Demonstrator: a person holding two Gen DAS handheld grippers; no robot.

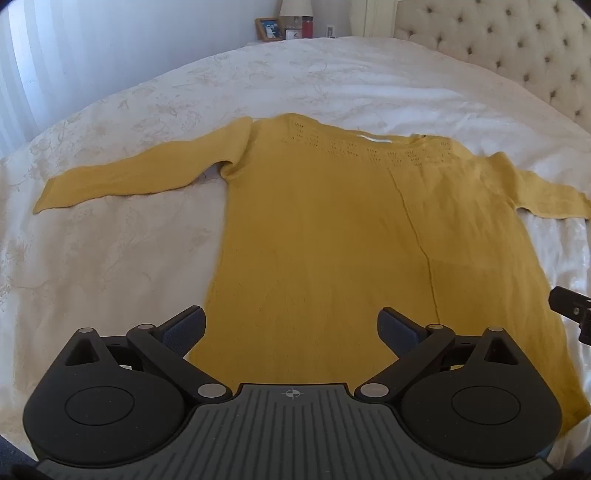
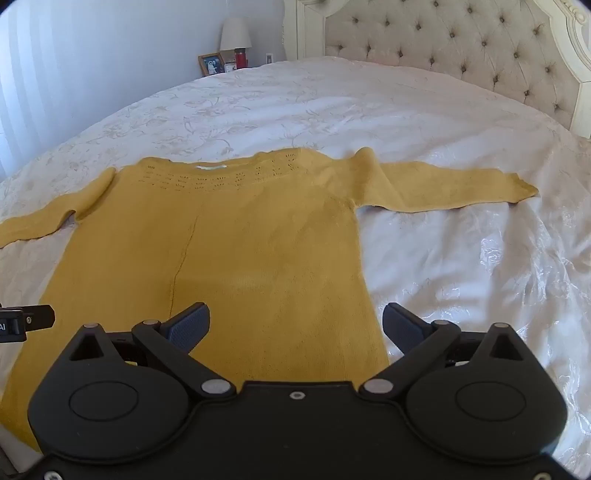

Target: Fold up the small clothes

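Note:
A mustard-yellow knit sweater [image 1: 332, 229] lies flat on the white bedspread [image 1: 110, 258], neckline far, hem near me, both sleeves spread out sideways. It also shows in the right wrist view [image 2: 240, 251]. My left gripper [image 1: 291, 325] is open and empty, held above the sweater's lower left part. My right gripper [image 2: 295, 325] is open and empty, above the sweater's lower right edge. The left sleeve [image 1: 122, 181] reaches left; the right sleeve [image 2: 443, 188] reaches right. The right gripper's tip shows at the edge of the left wrist view [image 1: 572, 306].
A tufted cream headboard [image 2: 461, 48] stands at the right. A nightstand at the far side holds a photo frame [image 2: 211, 63], a lamp [image 2: 236, 35] and a red bottle [image 2: 241, 57]. A curtain [image 1: 22, 74] hangs at the left.

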